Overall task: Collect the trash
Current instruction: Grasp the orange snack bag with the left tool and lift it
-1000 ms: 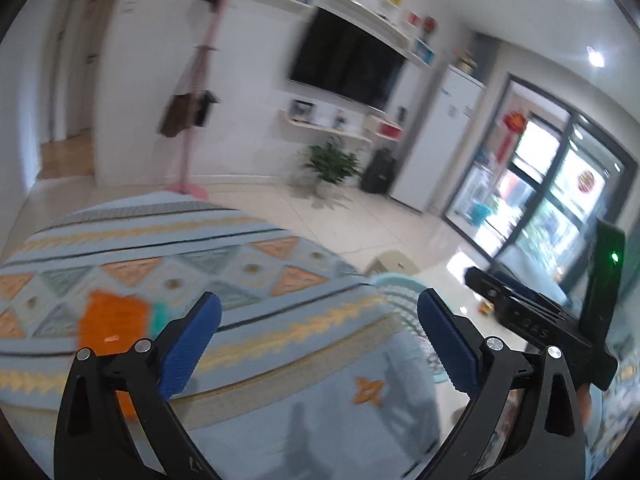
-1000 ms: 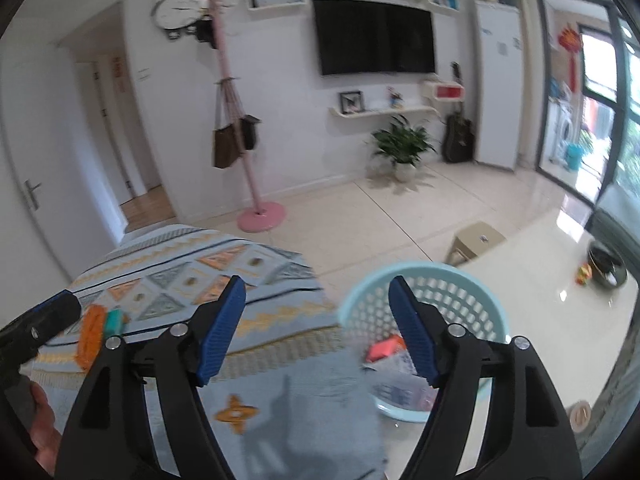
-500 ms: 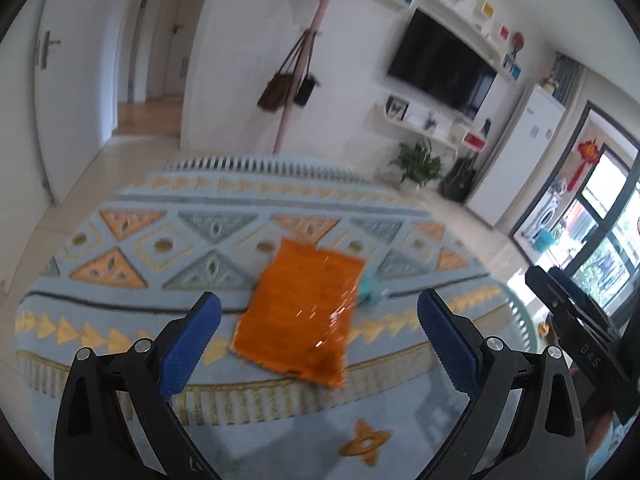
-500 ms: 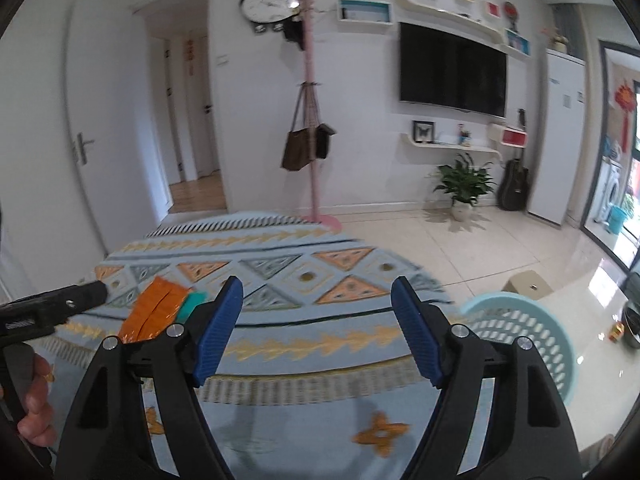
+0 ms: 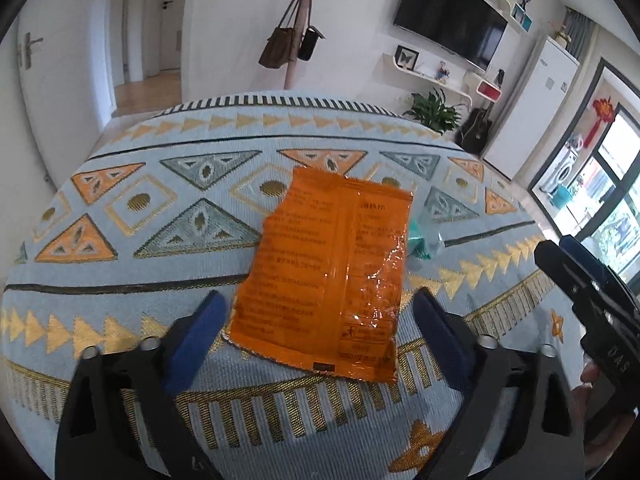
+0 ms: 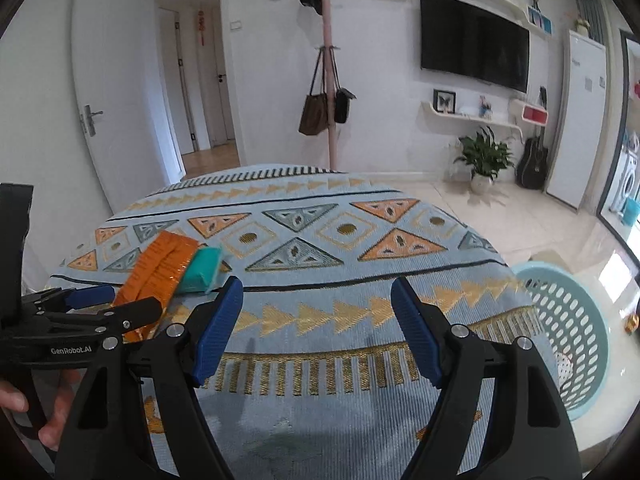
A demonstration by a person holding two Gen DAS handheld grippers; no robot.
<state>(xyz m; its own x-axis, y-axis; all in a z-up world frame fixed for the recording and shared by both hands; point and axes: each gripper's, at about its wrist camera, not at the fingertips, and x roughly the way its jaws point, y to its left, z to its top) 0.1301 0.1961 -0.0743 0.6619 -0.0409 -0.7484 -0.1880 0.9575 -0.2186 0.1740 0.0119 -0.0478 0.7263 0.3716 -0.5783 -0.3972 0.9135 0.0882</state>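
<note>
An orange snack wrapper point(image 5: 332, 276) lies flat on the patterned tablecloth point(image 5: 160, 216). A teal packet point(image 5: 424, 240) lies beside it on the right. My left gripper point(image 5: 320, 328) is open, its jaws on either side of the wrapper's near end. In the right wrist view the wrapper point(image 6: 160, 272) and teal packet point(image 6: 202, 272) lie at the left, with the left gripper point(image 6: 100, 304) at them. My right gripper point(image 6: 316, 332) is open and empty over the table's near edge. A light blue trash basket point(image 6: 576, 340) stands on the floor at the right.
The table's edge drops to a tiled floor point(image 6: 540, 232). A pink coat stand with bags point(image 6: 330, 112), a potted plant point(image 6: 484, 160) and a guitar point(image 6: 532, 164) stand by the far wall. The right gripper's body point(image 5: 592, 304) shows at the left wrist view's right edge.
My left gripper has swung away from the basket and closed in on the orange wrapper, now between its open jaws. The right gripper turned left, so the basket sits at its right edge.
</note>
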